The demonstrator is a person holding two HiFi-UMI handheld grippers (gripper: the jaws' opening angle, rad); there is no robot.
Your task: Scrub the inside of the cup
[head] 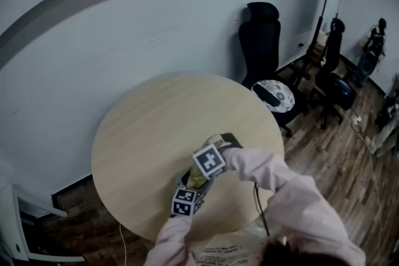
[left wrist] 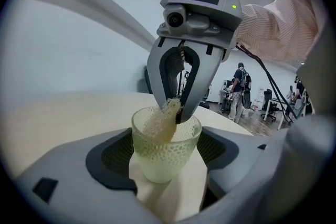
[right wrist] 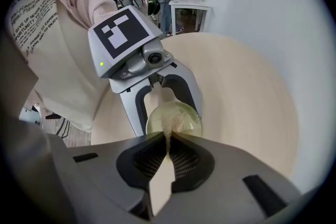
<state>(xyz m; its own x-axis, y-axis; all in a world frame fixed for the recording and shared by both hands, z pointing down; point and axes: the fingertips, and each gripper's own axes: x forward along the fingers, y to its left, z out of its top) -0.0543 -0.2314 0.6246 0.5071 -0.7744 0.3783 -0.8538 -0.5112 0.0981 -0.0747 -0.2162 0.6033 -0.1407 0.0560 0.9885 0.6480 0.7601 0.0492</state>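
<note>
Cup, pale green, see-thru w/ dimpled wall, stands upright between the left tool's two pads, gripped on both sides. Left gripper view shows it side-on: a pale sponge hangs inside against the wall, its top poking past the rim. Right tool comes down from above, tips at the rim, clenched on that sponge. Right gripper view adds the look straight down into the cup mouth. Head view gives layout only: both tools close together over the near part of the round tabletop, right one just beyond the left, pink sleeve bent in behind it; cup mostly hidden there. Cup base touching the tabletop or not: can't tell.
</note>
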